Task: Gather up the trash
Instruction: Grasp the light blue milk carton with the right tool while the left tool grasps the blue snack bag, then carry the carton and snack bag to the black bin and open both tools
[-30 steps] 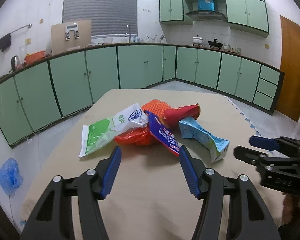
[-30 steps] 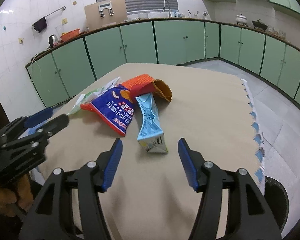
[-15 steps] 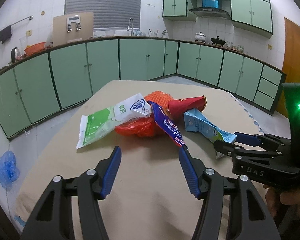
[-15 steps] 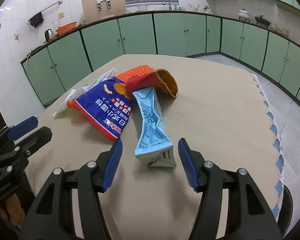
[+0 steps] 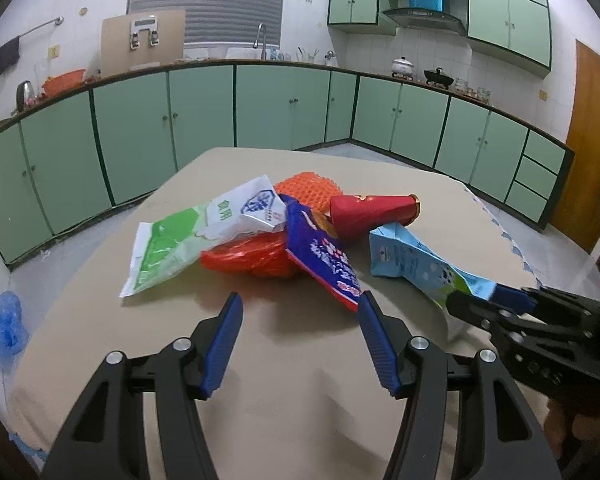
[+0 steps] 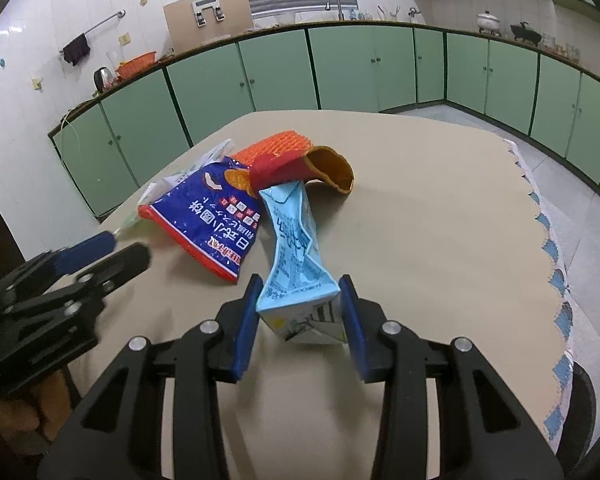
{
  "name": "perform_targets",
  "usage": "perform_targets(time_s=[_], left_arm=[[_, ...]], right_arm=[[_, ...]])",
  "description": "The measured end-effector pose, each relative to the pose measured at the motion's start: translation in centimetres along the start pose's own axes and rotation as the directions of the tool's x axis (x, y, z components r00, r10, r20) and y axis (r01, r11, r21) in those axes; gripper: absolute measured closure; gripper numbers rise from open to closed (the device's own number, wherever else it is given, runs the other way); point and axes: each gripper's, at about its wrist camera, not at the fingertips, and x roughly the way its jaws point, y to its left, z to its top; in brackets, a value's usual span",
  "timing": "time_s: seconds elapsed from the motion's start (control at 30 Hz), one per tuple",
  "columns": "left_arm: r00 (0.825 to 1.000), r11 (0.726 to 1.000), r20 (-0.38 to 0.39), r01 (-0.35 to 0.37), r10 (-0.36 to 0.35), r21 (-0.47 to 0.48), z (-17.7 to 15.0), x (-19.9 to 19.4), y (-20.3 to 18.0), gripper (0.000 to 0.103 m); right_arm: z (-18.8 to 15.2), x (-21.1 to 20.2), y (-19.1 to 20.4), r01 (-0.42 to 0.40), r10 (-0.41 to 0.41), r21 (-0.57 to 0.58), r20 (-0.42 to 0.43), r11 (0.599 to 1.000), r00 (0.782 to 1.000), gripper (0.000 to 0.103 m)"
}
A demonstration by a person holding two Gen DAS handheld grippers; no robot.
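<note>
A pile of trash lies on the tan table [image 5: 300, 392]: a green-and-white bag [image 5: 168, 248], a white packet [image 5: 256, 208], orange mesh [image 5: 308, 190], a red plastic bag [image 5: 252, 258], a dark blue snack bag [image 5: 324, 260], a red paper cup [image 5: 372, 212] on its side, and a crushed light-blue carton [image 5: 412, 260]. My right gripper [image 6: 300, 282] is closing its jaws on the carton's [image 6: 296, 248] near end, and both pads touch its sides. My left gripper [image 5: 300, 300] is open and empty, just short of the snack bag's tip. In the right wrist view it [image 6: 112, 248] stands left of the snack bag [image 6: 208, 220].
Green cabinets [image 5: 204, 120] ring the room beyond the table. A blue plastic bag [image 5: 2, 322] lies on the floor at left. The tablecloth's scalloped edge [image 6: 552, 248] runs along the right, with a dark round bin [image 6: 580, 396] below it.
My right gripper has slid forward around the carton's near end and its jaws have narrowed onto it. My left gripper has come closer to the pile and a little lower.
</note>
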Motion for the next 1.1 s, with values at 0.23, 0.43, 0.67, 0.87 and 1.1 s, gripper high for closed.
perform_targets(time_s=[0.23,0.43,0.67,0.87,1.1], left_arm=[[0.999,1.000,-0.033,0.016,-0.017,-0.024,0.3,2.0,-0.5,0.044],[0.999,0.999,-0.040,0.035,-0.036,-0.018,0.9,3.3,-1.2,0.044],[0.994,0.996,-0.080,0.076,-0.079,-0.036,1.3,4.9,-1.4,0.090],[0.996,0.997,-0.030,0.081,-0.082,-0.019,1.6,3.5,-1.8,0.101],[0.997,0.997,0.006,0.073,-0.073,0.004,1.6,1.3,-2.3,0.102]], right_arm=[[-0.4,-1.0,-0.7,-0.007,0.006,0.011,0.013,1.000,1.000,0.067],[-1.0,-2.1,-1.5,-0.004,0.003,0.036,0.018,0.999,1.000,0.067],[-1.6,-2.5,-1.6,-0.002,0.001,0.049,0.009,0.999,1.000,0.067],[-1.8,-3.4,-1.8,-0.009,0.008,0.074,0.015,0.997,1.000,0.067],[-1.4,-5.7,-1.5,-0.005,0.001,0.081,0.047,0.997,0.999,0.067]])
